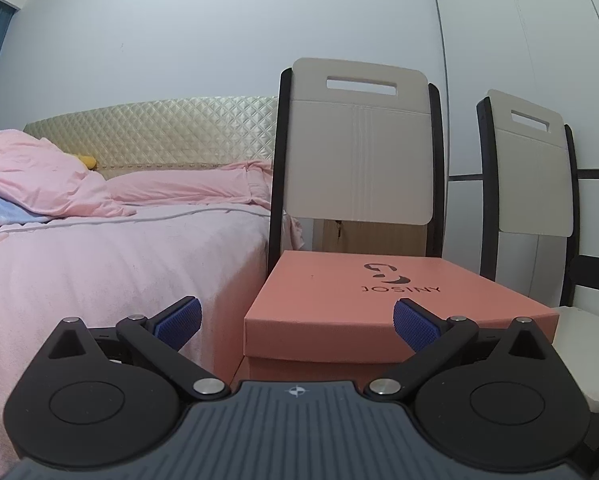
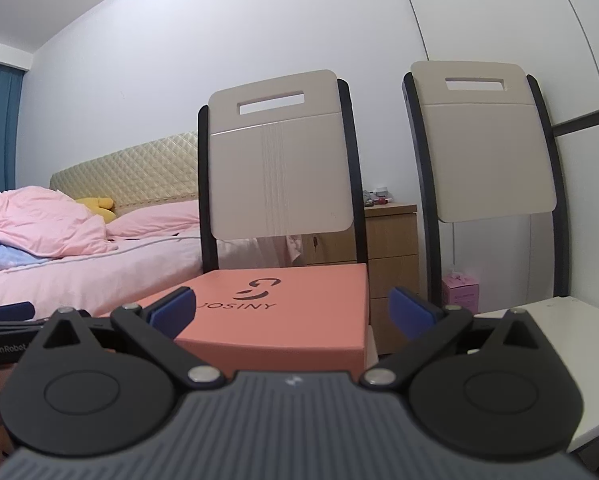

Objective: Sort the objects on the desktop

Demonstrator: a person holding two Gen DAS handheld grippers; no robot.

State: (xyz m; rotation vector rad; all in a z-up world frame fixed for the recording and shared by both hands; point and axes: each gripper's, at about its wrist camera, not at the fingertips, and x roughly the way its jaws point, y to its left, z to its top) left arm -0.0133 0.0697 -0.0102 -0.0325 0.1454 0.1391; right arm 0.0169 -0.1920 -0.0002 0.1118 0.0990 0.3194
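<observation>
Bed [image 1: 111,248] at left, covered in pink sheet, with pink duvet [image 1: 39,176] bunched toward quilted cream headboard [image 1: 159,128]. Two chairs side by side against white wall: near chair [image 1: 359,140] directly beside bed, second chair [image 1: 535,168] to its right, both with cream backrests on dark frames. Wooden bedside cabinet [image 2: 391,248] visible behind and between chairs. Salmon-pink shoebox [image 1: 379,300], lid closed and marked JOSINY, resting flat on seat of near chair, straight ahead of both cameras. Left gripper [image 1: 297,322] level with shoebox front, jaws spread wide, nothing between blue pads [image 1: 179,322], no contact with box. Right gripper [image 2: 291,314] likewise aimed at shoebox, jaws at widest, nothing gripped. Small pink carton [image 2: 461,290] on floor under second chair. Yellow soft toy [image 2: 97,204] lying on bed against headboard.
</observation>
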